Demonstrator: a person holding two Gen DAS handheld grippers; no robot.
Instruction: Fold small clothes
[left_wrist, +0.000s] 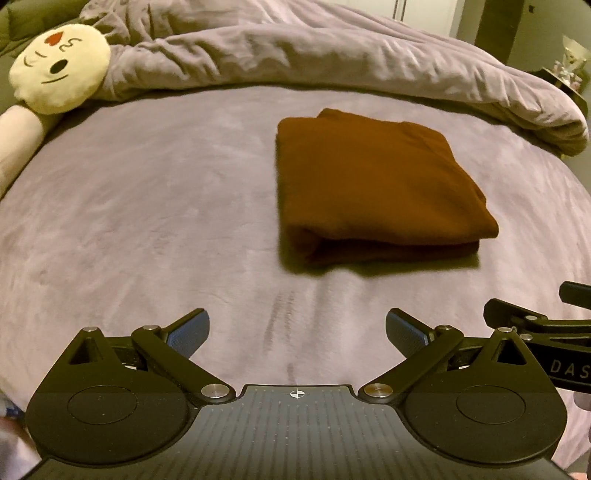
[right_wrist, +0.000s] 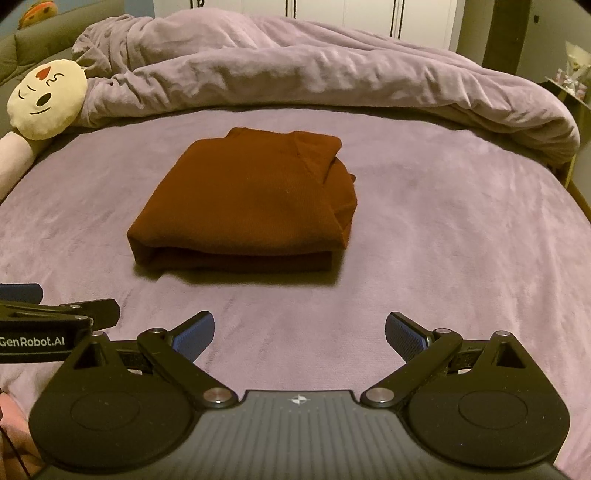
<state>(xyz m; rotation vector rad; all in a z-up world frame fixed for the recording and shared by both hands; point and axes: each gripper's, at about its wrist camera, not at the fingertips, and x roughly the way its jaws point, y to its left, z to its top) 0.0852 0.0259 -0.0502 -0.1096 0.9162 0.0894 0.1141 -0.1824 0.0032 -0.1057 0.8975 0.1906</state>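
A rust-brown garment (left_wrist: 373, 184) lies folded into a thick rectangle on the purple bed sheet (left_wrist: 147, 206). It also shows in the right wrist view (right_wrist: 251, 199), ahead and slightly left. My left gripper (left_wrist: 297, 328) is open and empty, held back from the garment's near edge. My right gripper (right_wrist: 299, 328) is open and empty, also short of the near edge. Each gripper shows at the edge of the other's view: the right one (left_wrist: 535, 321) and the left one (right_wrist: 55, 314).
A rumpled purple duvet (left_wrist: 332, 51) is bunched across the far side of the bed. A round cream face pillow (left_wrist: 59, 66) on a long pale bolster (left_wrist: 14, 144) lies at the far left. A side table (right_wrist: 569, 85) stands at the far right.
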